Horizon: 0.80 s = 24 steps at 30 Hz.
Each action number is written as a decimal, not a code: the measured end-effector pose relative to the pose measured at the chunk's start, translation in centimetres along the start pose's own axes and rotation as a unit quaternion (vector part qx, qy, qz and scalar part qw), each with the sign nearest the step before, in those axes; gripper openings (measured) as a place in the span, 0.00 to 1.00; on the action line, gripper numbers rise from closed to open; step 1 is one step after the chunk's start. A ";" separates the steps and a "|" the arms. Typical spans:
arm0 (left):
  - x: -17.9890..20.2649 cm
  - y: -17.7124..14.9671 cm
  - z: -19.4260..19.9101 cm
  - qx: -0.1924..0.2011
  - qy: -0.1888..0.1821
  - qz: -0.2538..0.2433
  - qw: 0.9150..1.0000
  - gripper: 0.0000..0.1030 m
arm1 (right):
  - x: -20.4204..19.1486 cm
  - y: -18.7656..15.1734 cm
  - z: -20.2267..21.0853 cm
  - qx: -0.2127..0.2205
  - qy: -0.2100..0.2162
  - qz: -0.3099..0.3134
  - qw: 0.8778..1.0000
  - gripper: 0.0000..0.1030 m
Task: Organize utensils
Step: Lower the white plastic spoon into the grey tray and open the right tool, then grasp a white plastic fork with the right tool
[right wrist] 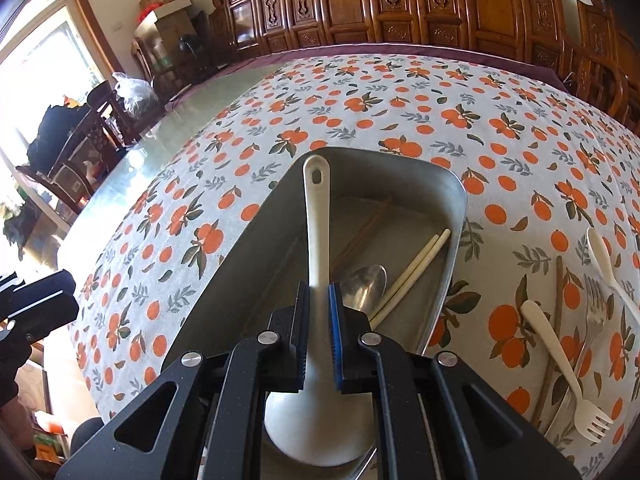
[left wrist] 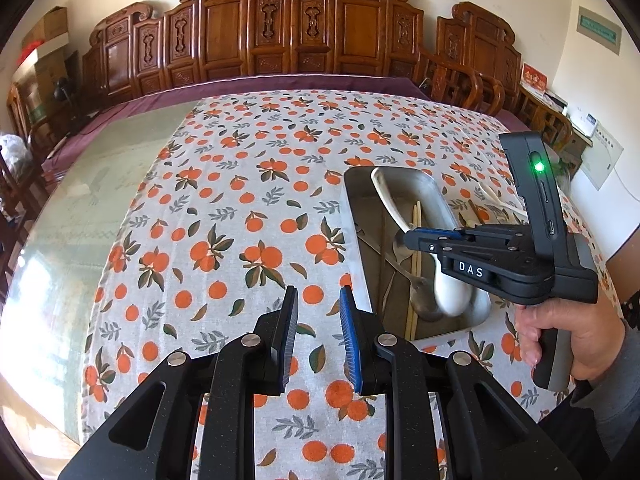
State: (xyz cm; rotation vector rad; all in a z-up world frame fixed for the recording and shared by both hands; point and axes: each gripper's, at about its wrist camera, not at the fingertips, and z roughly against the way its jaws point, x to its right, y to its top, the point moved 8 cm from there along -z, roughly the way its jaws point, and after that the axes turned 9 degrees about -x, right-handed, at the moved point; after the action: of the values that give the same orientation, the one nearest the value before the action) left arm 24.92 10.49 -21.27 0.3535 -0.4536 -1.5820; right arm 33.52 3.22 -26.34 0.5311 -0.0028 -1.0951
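A metal tray [right wrist: 448, 216] [left wrist: 356, 216] stands on the orange-print tablecloth. It holds a metal spoon [right wrist: 366, 282], cream chopsticks [right wrist: 412, 272] and brown chopsticks [right wrist: 362, 232]. My right gripper [right wrist: 319, 300] [left wrist: 408, 236] is shut on the handle of a white rice paddle [right wrist: 318, 216] [left wrist: 390, 200], whose blade rests low in the tray's near end. My left gripper [left wrist: 318, 308] is open and empty over the cloth, left of the tray.
On the cloth right of the tray lie a white plastic fork [right wrist: 560, 364], a white spoon [right wrist: 608, 268], a metal fork [right wrist: 592, 312] and a brown chopstick [right wrist: 558, 300]. Carved wooden chairs [left wrist: 280, 28] line the far side. Bare glass tabletop [left wrist: 80, 208] lies to the left.
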 end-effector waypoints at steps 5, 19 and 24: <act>0.6 0.1 0.0 -0.001 0.003 -0.005 1.000 0.19 | 0.0 -0.1 0.2 0.004 0.004 0.003 1.000 0.11; 4.0 0.4 -0.5 -0.003 -0.001 -0.025 1.000 0.20 | 1.3 -1.0 5.7 0.049 0.019 0.013 0.999 0.12; 6.2 0.8 -1.2 -0.005 -0.004 -0.038 0.999 0.26 | 2.9 -1.7 8.6 0.069 0.017 0.016 0.997 0.12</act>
State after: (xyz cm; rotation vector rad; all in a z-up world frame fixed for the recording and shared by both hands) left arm 25.77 4.22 -21.62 0.3592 -0.4427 -1.6593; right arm 31.17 -3.29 -20.28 0.6708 -0.0572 -1.0601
